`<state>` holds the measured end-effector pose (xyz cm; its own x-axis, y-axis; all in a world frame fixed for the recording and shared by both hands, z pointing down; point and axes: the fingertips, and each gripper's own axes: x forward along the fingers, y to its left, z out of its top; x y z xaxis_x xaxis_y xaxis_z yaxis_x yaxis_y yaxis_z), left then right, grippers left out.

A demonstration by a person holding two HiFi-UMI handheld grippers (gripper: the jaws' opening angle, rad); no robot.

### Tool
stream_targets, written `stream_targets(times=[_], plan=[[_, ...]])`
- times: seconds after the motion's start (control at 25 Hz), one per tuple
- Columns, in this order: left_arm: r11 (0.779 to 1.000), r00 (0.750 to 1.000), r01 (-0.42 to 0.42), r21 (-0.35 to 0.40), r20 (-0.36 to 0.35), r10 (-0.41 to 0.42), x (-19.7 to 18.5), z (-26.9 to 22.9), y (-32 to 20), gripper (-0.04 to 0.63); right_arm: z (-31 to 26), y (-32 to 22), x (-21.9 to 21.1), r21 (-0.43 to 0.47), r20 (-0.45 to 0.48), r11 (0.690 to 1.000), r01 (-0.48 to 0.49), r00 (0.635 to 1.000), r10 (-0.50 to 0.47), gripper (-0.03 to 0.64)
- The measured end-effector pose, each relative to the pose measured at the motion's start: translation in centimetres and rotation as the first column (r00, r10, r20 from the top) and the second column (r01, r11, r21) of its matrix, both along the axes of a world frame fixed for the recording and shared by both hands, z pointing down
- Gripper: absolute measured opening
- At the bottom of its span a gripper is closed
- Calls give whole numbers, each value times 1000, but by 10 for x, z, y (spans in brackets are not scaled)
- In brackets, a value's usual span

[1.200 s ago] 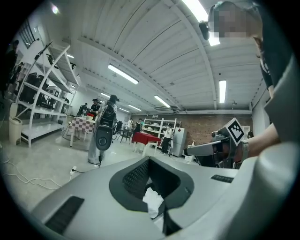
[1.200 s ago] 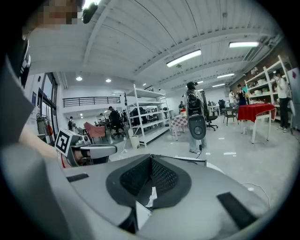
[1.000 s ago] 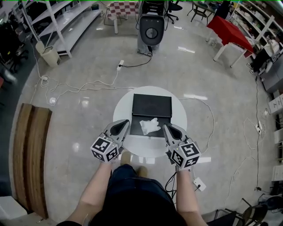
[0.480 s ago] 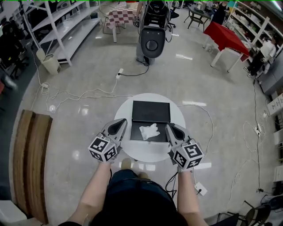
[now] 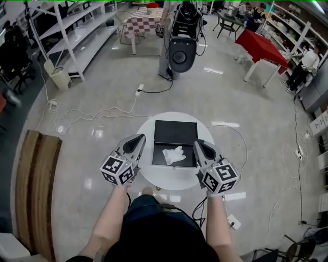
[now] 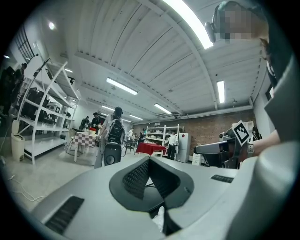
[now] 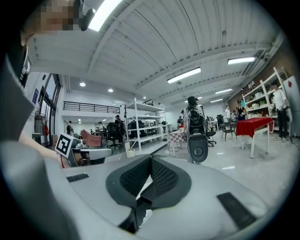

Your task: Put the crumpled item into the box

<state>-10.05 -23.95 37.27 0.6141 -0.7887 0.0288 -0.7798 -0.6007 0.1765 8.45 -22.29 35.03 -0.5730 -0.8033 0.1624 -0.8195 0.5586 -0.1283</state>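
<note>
Your left gripper point(image 5: 139, 138) and right gripper point(image 5: 197, 144), both closed on nothing, flank the crumpled white item point(image 5: 173, 155), which lies between their tips on a black panel point(image 5: 158, 159) before the flat black box point(image 5: 176, 132). It is likely light, soft and springy; pinch its bulky middle. Both grippers have lifted since the earlier frame.

The crumpled item point(image 5: 173, 155) is shown white, the box point(image 5: 176, 132) black, the round table point(image 5: 148, 173) white, and a far tablecloth point(image 5: 142, 11) red-and-white checked.
</note>
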Motion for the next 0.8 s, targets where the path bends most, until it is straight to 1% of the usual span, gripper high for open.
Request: stream_targets(times=[0.28,0.52,0.8], plan=[[1000,1000,16,20,-6,-16,-13,-13,-4,12,-9,-1,-6,23,10,1000,5,1000,-5,5],[999,999,33,31,-12,-33,-3,-29,-6,12,-21,-2,11,33,14,999,9,1000,-10,5],[999,1000,31,27,0,-31,-9,-27,-11,12,-21,-9,7,34,21,999,5,1000,-6,5]])
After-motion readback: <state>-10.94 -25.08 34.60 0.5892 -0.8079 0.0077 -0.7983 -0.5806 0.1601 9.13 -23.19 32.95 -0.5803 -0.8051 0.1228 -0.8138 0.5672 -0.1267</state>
